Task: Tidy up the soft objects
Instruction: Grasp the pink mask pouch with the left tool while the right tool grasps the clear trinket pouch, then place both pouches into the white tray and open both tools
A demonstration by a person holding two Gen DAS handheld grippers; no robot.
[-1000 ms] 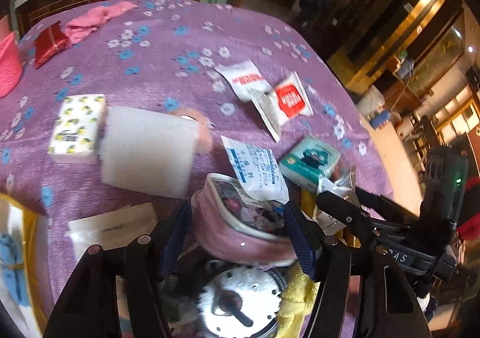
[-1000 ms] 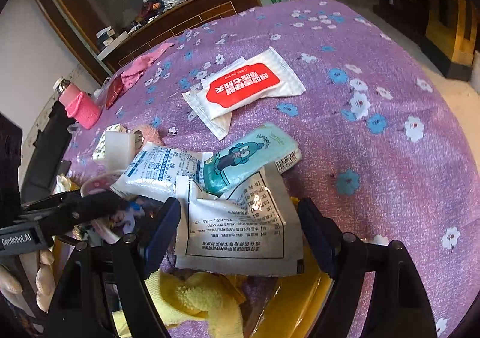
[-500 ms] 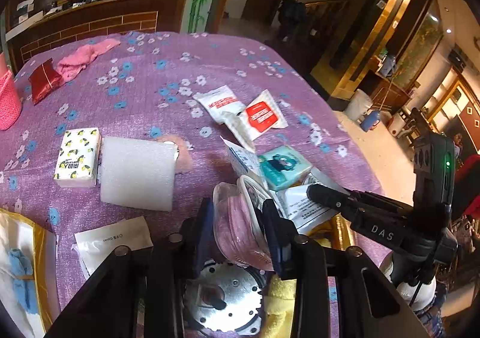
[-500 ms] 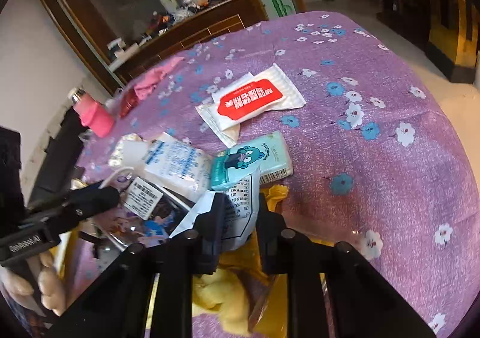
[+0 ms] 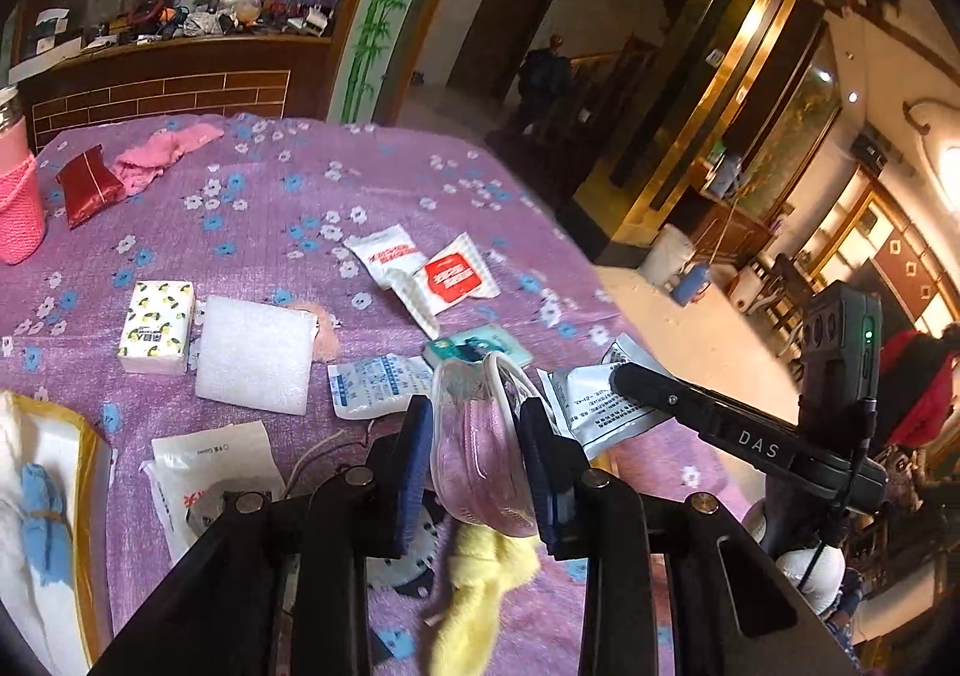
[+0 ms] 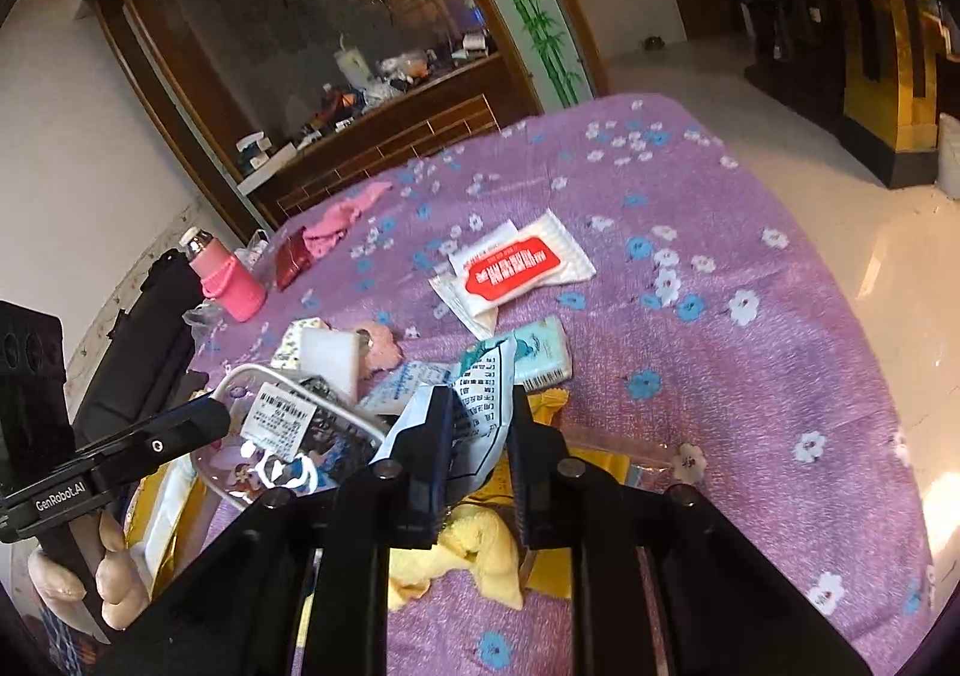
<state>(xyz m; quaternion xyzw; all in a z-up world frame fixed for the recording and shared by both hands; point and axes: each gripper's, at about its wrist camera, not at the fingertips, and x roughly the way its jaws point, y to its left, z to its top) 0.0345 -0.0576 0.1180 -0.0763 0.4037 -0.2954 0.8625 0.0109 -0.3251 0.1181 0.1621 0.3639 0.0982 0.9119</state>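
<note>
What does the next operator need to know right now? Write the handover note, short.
Left gripper: jaws shut on the pink pouch, lifted off the purple tablecloth.
Right gripper: jaws shut on the white printed packet, also lifted.
On the cloth: red-label sachets, teal tissue pack, blue-print sachet, foam block, lemon tissue pack, yellow cloth below the grippers.
Done: both items grasped.
Left: place both held items, then sort the rest; where they go does not show.
</note>
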